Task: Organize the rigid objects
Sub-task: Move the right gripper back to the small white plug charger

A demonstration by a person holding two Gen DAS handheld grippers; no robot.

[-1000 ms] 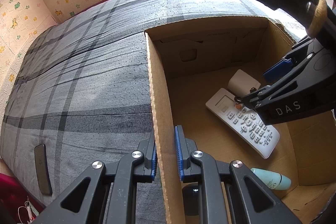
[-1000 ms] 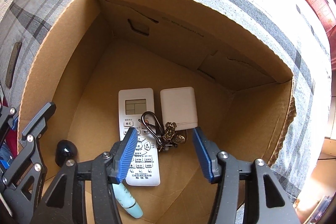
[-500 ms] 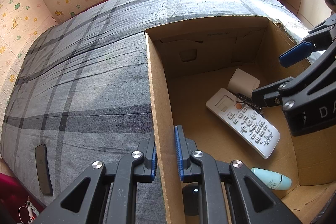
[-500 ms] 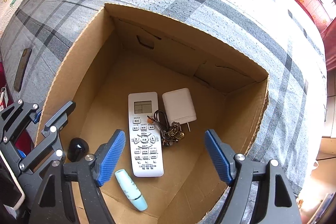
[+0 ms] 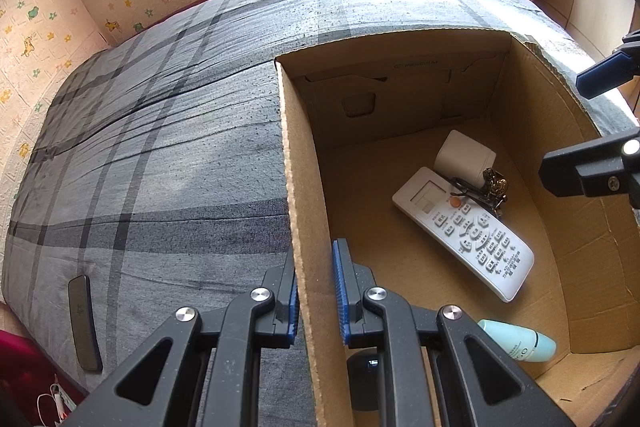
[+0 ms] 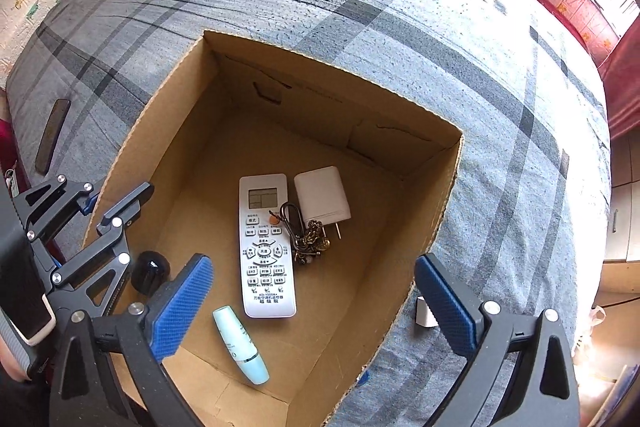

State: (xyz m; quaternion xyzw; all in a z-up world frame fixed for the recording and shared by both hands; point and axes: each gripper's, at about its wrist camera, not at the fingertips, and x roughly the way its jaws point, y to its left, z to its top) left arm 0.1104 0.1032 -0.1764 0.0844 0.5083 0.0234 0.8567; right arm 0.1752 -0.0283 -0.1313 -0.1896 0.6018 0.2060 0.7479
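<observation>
An open cardboard box (image 6: 424,227) (image 5: 304,187) stands on a grey plaid bed. Inside lie a white remote (image 6: 266,247) (image 5: 464,231), a white charger (image 6: 322,197) (image 5: 464,157), a brass keychain (image 6: 310,239) (image 5: 490,189), a pale blue tube (image 6: 240,345) (image 5: 520,341) and a small black object (image 6: 150,271) (image 5: 362,367). My left gripper (image 5: 316,295) (image 6: 100,211) is shut on the box's left wall. My right gripper (image 6: 316,307) is open and empty, raised above the box; it shows at the right edge of the left wrist view (image 5: 600,131).
A dark flat phone (image 5: 84,323) (image 6: 52,135) lies on the bed left of the box, near the bed's edge. A small white block (image 6: 425,311) lies on the bed just outside the box's right wall. Papered walls border the far sides.
My right gripper has risen up and back out of the box, open, leaving the keychain lying by the remote and charger. My left gripper has stayed clamped on the box wall.
</observation>
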